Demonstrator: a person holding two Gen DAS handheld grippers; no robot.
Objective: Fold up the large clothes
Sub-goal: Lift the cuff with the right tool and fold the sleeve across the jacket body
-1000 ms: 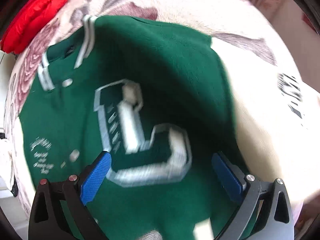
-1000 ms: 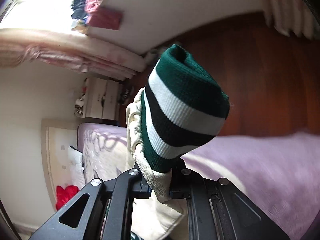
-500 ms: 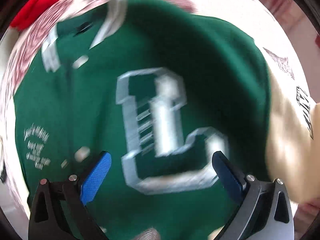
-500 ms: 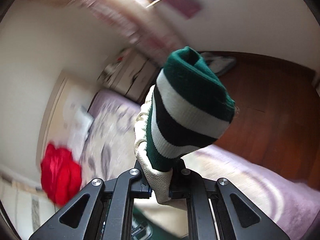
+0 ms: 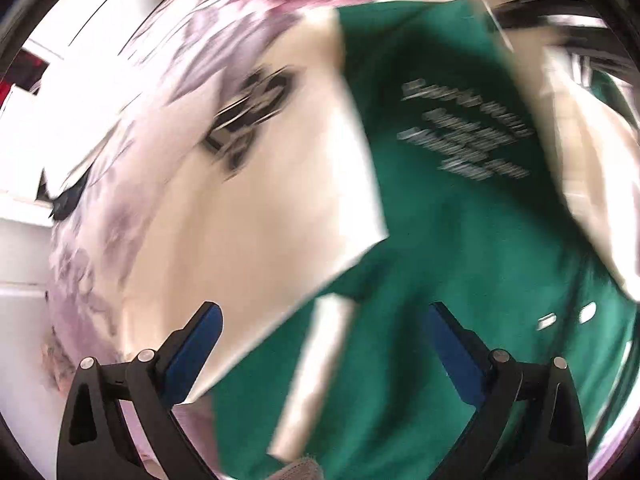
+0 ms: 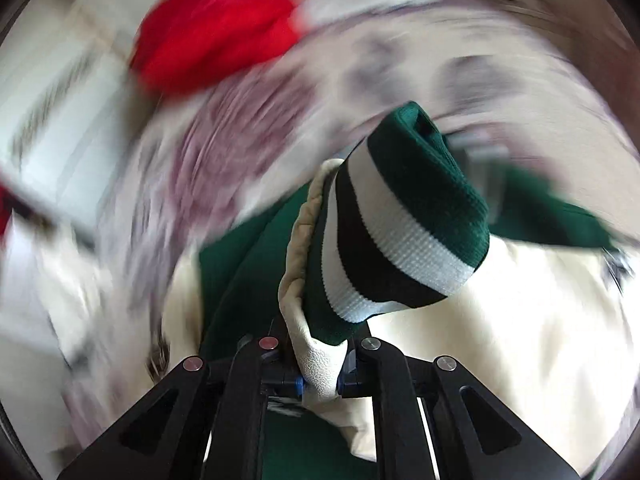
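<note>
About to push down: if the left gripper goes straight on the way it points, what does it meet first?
Most likely the green jacket body, right beside its cream sleeve; the open left gripper holds nothing, though blur hides depth.

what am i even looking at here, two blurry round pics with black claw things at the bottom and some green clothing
Each picture comes from a wide-angle camera mounted on a hand-held gripper, one in each of a person's hands; there is no robot arm. The left gripper has blue-padded fingers standing open over a green jacket with a cream sleeve, spread on a floral bedspread. The right gripper is shut on the striped green-and-white cuff of a sleeve. A red garment lies further off. The blur comes from fast movement.
</note>
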